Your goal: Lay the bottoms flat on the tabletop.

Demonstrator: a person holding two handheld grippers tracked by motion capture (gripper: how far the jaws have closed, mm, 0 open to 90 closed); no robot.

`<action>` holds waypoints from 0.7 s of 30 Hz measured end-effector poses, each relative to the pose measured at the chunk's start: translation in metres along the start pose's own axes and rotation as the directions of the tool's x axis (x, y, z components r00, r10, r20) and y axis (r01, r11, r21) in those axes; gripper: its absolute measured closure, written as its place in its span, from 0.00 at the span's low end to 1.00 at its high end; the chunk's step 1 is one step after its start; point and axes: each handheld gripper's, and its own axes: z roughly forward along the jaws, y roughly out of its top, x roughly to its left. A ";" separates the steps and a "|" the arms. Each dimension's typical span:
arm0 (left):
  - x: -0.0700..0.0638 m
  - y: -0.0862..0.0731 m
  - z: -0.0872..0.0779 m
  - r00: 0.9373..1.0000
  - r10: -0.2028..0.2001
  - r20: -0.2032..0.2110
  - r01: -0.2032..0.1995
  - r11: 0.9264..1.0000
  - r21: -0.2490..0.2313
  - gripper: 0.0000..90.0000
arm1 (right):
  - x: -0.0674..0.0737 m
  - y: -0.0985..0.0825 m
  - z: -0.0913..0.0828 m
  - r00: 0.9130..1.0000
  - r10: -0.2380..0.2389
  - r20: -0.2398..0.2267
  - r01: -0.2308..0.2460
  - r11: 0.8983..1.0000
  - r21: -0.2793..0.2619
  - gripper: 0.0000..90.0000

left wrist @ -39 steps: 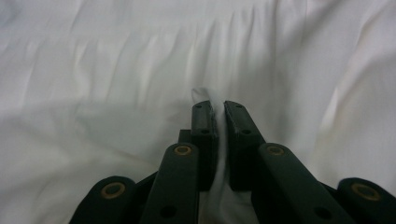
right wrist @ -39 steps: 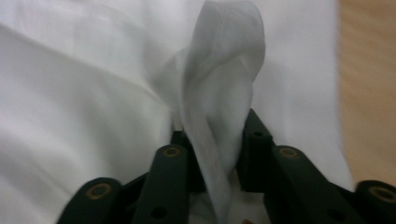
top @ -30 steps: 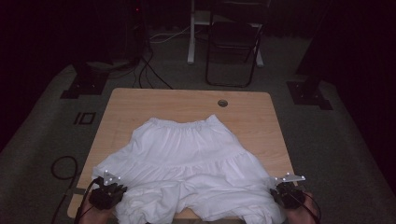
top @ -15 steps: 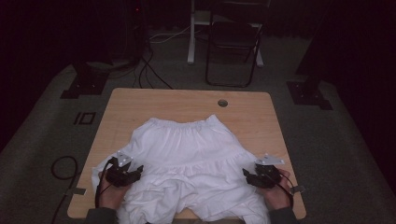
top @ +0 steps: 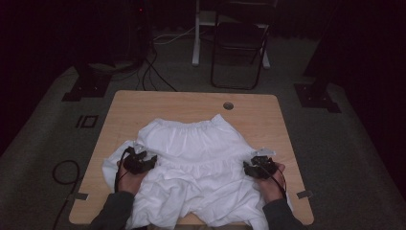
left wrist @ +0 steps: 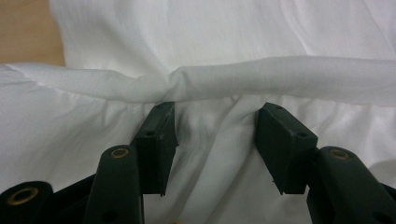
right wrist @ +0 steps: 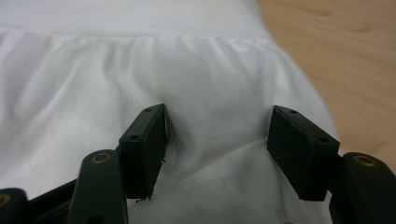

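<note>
We count one white garment (top: 196, 163) at the table's (top: 143, 103) centre and two grippers — left gripper (top: 139, 162) at nine o'clock, right gripper (top: 258, 167) at three — both spread over cloth, the left's jaws just narrowing, pinching nothing.

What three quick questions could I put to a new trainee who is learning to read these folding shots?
1. True or false: the left gripper is clamped shut on the white garment.
2. Which lies nearer the far edge of the wooden table: the garment's gathered waistband or its loose hem?
3. In the right gripper view, what shows beyond the cloth at the upper right?

Key
1. False. Its jaws have just been opening and stand apart, with cloth below and a rolled fold ahead.
2. The waistband; the hem lies toward the person and hangs over the near edge.
3. Bare table wood, beside the right gripper, whose jaws also stand open.
</note>
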 end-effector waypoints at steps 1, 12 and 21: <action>0.001 0.012 0.013 1.000 -0.003 -0.010 0.002 1.000 -0.007 0.54 | -0.010 0.009 0.009 0.999 0.021 0.027 -0.021 1.000 0.003 0.41; -0.004 0.039 0.036 0.998 -0.035 -0.045 0.036 0.999 0.024 0.48 | -0.046 0.032 0.033 0.990 0.119 0.072 -0.121 0.992 0.034 0.38; -0.025 -0.015 -0.034 0.999 0.018 0.048 -0.019 1.000 0.014 0.50 | -0.021 -0.007 -0.009 0.999 0.023 -0.028 -0.021 0.997 0.080 0.36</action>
